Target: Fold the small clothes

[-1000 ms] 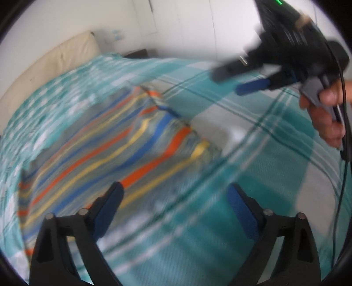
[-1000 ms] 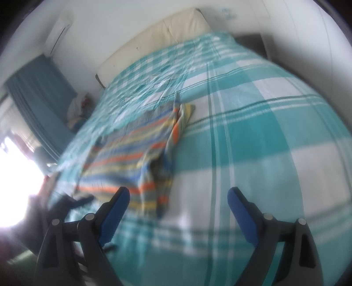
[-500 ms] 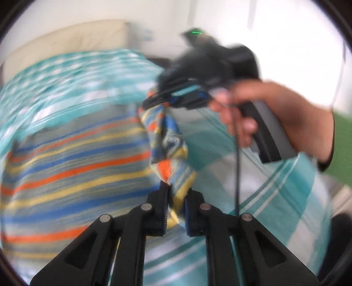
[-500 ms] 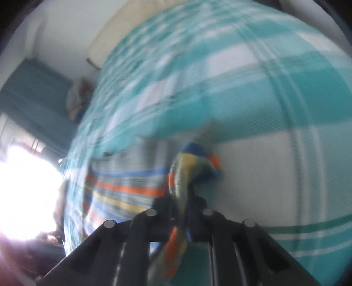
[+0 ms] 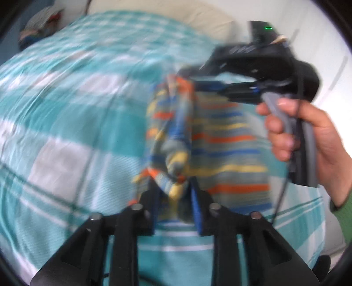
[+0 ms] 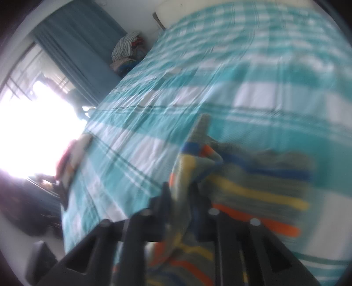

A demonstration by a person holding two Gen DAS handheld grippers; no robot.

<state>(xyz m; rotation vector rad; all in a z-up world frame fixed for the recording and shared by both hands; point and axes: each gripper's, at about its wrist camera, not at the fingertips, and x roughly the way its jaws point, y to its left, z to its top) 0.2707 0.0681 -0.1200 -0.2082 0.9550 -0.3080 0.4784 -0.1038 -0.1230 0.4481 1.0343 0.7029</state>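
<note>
A small striped garment, grey with orange, yellow and blue bands, lies on the teal checked bedspread. My left gripper is shut on a bunched edge of it near me. My right gripper is shut on another edge of the same garment; in the left wrist view it shows held by a hand at the garment's far end. The held edge is lifted and doubled over the flat part. Both views are blurred by motion.
The bedspread covers the bed. A cream headboard is at the far end. A pile of clothes sits beside the bed by a blue curtain. A bright window is on the left.
One second ago both grippers were open above the flat garment. Both have since shut on its edge, lifted it and carried it across over the rest of the garment.
</note>
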